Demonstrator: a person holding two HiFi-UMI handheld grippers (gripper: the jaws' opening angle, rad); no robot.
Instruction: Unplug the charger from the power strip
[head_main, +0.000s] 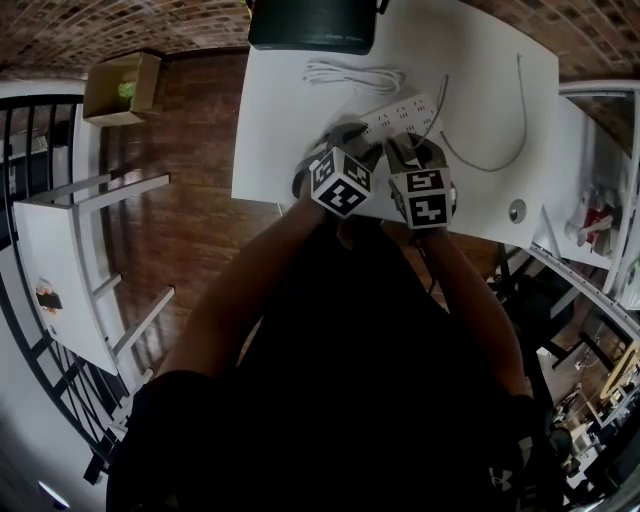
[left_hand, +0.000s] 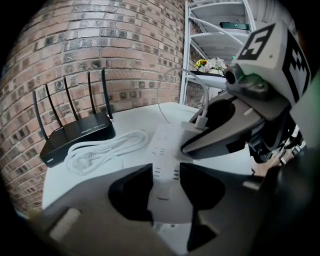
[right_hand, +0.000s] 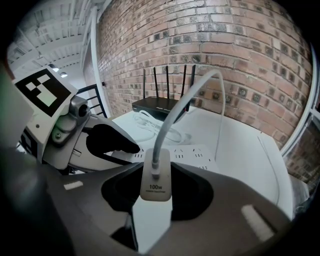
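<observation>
2 grippers working over 1 white table (head_main: 290, 140). L gripper (left_hand: 166, 175) is clamping 1 power strip (left_hand: 162, 142) by its end, jaws wide. R gripper (right_hand: 156, 192) is pinching 1 charger (right_hand: 155, 175), narrower, charger standing on the strip. 1 router (left_hand: 75, 137) and 1 coiled cable (left_hand: 105, 150) lying behind.

Right gripper (right_hand: 156, 196) jaws clamped on white charger (right_hand: 155, 179), cable (right_hand: 175, 102) arching upward, power strip (right_hand: 197, 152) just beyond jaws, left gripper (right_hand: 129, 148) at strip, left of jaws.

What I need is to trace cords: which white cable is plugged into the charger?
The cable arching up from the charger held in the right gripper; the other white cable lies coiled loose beside the router.
</observation>
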